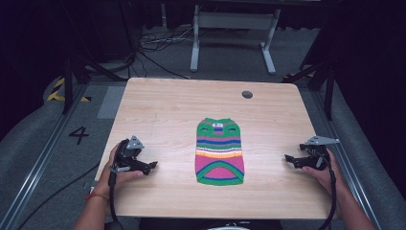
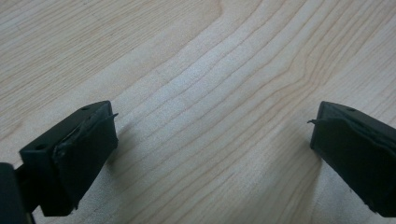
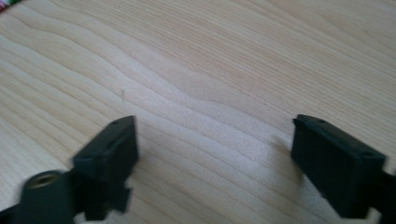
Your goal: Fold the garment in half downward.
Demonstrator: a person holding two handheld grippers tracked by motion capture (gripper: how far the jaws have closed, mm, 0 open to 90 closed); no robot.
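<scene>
Striped sweater [image 1: 219, 152], small and knitted, lies flat near the middle of my wooden table [image 1: 163, 110], its neck end pointing away from me and its rounded hem toward me. Bands of green, blue, purple, orange, yellow and pink run across it, and a small white label sits at the collar. Nothing touches it.

My left claw [image 1: 152, 166] rests low over the table to the left of the sweater, well apart from it, held in my left hand [image 1: 117, 167] with its tips pointing toward the garment. Seen along its own jaws in the left gripper view, my left claw [image 2: 212, 135] stands released: the two black pads [image 2: 88, 149] are spread wide with bare wood grain between them and nothing gripped.

My right claw [image 1: 288, 158] sits on the other side, right of the sweater and also well apart from it, in my right hand [image 1: 321, 171], with its tips turned inward toward the cloth. In the right gripper view my right claw [image 3: 215, 149] is likewise released, jaws wide, plain tabletop between them; a sliver of the sweater's coloured edge [image 3: 8, 3] peeks in at the top left corner.

A dark round hole [image 1: 247, 94] is set in the table near its far edge, beyond the sweater. A cable [image 1: 113, 201] trails back from my left claw past my wrist.
</scene>
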